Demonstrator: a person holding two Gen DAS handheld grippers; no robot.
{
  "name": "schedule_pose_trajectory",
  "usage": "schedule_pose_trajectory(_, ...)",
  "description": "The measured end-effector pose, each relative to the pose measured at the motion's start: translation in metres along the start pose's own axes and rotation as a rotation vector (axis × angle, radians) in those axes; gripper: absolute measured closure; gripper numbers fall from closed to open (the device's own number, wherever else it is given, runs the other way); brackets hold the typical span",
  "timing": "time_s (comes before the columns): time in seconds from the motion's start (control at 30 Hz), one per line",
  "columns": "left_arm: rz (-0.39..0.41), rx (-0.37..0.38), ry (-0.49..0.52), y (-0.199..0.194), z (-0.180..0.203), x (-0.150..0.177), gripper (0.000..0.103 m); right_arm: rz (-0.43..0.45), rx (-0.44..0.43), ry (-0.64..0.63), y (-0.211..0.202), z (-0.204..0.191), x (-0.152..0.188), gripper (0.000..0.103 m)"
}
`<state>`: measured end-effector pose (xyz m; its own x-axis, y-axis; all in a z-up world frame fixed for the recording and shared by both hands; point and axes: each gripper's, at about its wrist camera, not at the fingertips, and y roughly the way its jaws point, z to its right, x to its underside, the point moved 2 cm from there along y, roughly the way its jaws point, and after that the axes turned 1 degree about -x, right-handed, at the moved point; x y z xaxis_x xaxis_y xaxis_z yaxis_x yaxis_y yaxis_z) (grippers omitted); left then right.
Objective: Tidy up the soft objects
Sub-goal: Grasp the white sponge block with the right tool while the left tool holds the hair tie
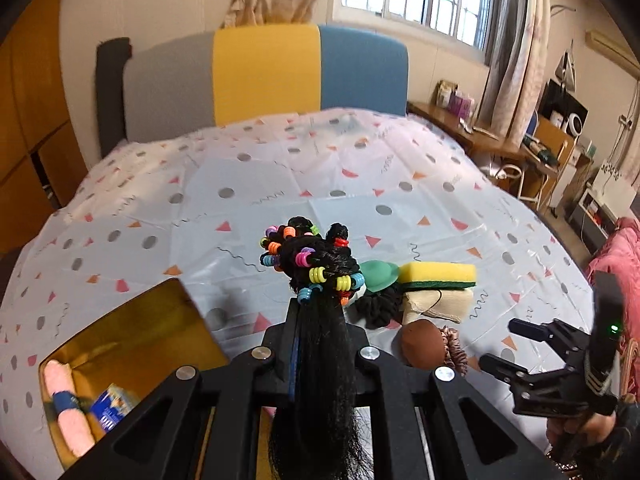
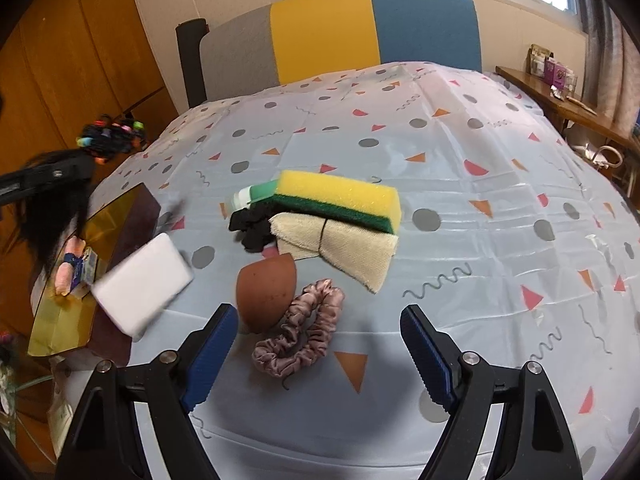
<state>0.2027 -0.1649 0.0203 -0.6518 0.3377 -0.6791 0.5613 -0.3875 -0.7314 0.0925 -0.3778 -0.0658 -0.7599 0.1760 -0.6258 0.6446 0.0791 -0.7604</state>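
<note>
My left gripper [image 1: 316,312] is shut on a black hairpiece [image 1: 316,264] strung with coloured beads. Its loose hair hangs back over the jaws, and it is held in the air beside the gold box [image 1: 132,328]. My right gripper [image 2: 318,316] stands open, low over a pink scrunchie [image 2: 304,328] and a brown egg-shaped sponge [image 2: 264,292]. Behind them lie a yellow-and-green sponge [image 2: 340,200], a beige cloth [image 2: 340,248], a black scrunchie [image 2: 252,228] and a green item [image 2: 256,194]. A blurred white block [image 2: 144,284] shows at the box's edge.
The box holds a rolled pink towel [image 1: 66,412] and a blue-and-white pack [image 1: 112,408]. Everything sits on a bed with a patterned plastic cover [image 2: 440,184] and a colour-block headboard [image 2: 324,32]. A wooden wardrobe [image 2: 80,60] stands at the left, a desk [image 1: 480,136] at the right.
</note>
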Motion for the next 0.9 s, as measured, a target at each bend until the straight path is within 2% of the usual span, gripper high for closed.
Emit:
schedule_pose_trajectory(0.1,-0.017,0.007,-0.045,-0.004,-0.01,0.009,0.092,-0.012,0.017,-0.019,0.003,-0.004,0.004,0.019)
schedule_pose_trajectory(0.23,0.018,0.022,-0.128,-0.024,-0.024,0.024,0.092,-0.037,-0.03,0.002,0.002,-0.01,0.008,0.019)
schedule_pose_trajectory(0.43,0.066,0.034,-0.199,-0.056,-0.044,0.046,0.092,-0.055,-0.193,0.004,-0.002,-0.05,0.002,0.019)
schedule_pose_trajectory(0.53,0.073,0.023,-0.216,-0.068,-0.052,0.059,0.092,-0.08,-0.246,-0.041,0.007,-0.079,-0.001,0.021)
schedule_pose_trajectory(0.7,0.074,0.027,-0.25,-0.083,-0.066,0.08,0.092,-0.194,-0.258,-0.214,0.04,-0.128,0.002,0.026)
schedule_pose_trajectory(0.8,0.072,0.029,-0.277,-0.09,-0.076,0.093,0.092,-0.281,-0.294,-0.288,0.058,-0.144,0.008,0.027)
schedule_pose_trajectory(0.83,0.072,0.029,-0.285,-0.092,-0.079,0.097,0.092,-0.297,-0.283,-0.314,0.064,-0.147,0.009,0.027)
schedule_pose_trajectory(0.9,0.072,0.022,-0.297,-0.095,-0.085,0.105,0.092,-0.35,-0.297,-0.345,0.076,-0.152,0.012,0.037)
